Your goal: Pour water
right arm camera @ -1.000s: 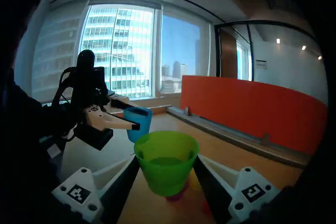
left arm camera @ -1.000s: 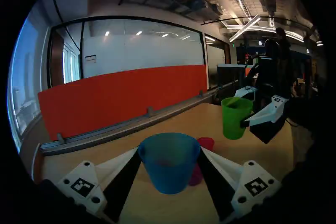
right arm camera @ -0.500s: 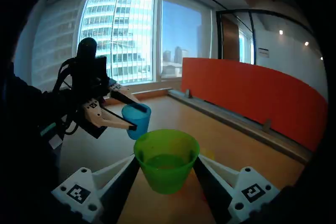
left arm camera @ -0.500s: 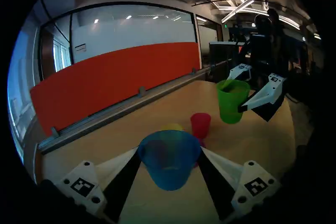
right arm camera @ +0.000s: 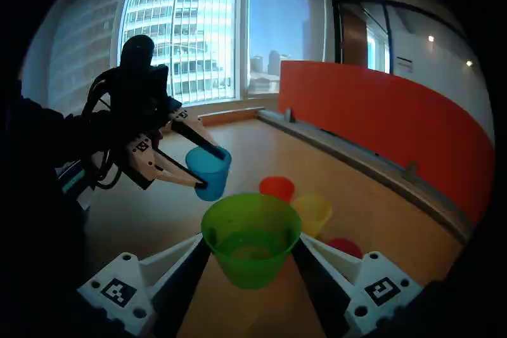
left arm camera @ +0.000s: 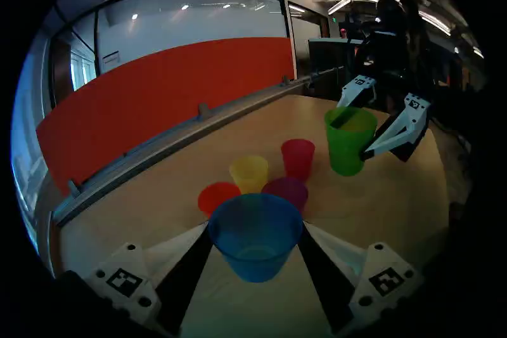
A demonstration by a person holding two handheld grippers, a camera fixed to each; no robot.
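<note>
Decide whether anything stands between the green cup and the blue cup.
Nothing visible does. In the right gripper view, bare table lies between the green cup and the blue cup; the small cups stand off to one side.

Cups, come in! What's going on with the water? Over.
Left gripper shut on blue cup. Right gripper shut on green cup, some liquid inside. Both upright, no pouring yet. Four small cups on table.

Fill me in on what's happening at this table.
A person works two handheld grippers. The left gripper clamps a blue cup, the right gripper a green cup with a little liquid in it. Both cups are upright above the wooden table, near four small coloured cups. Nothing is pouring yet.
</note>
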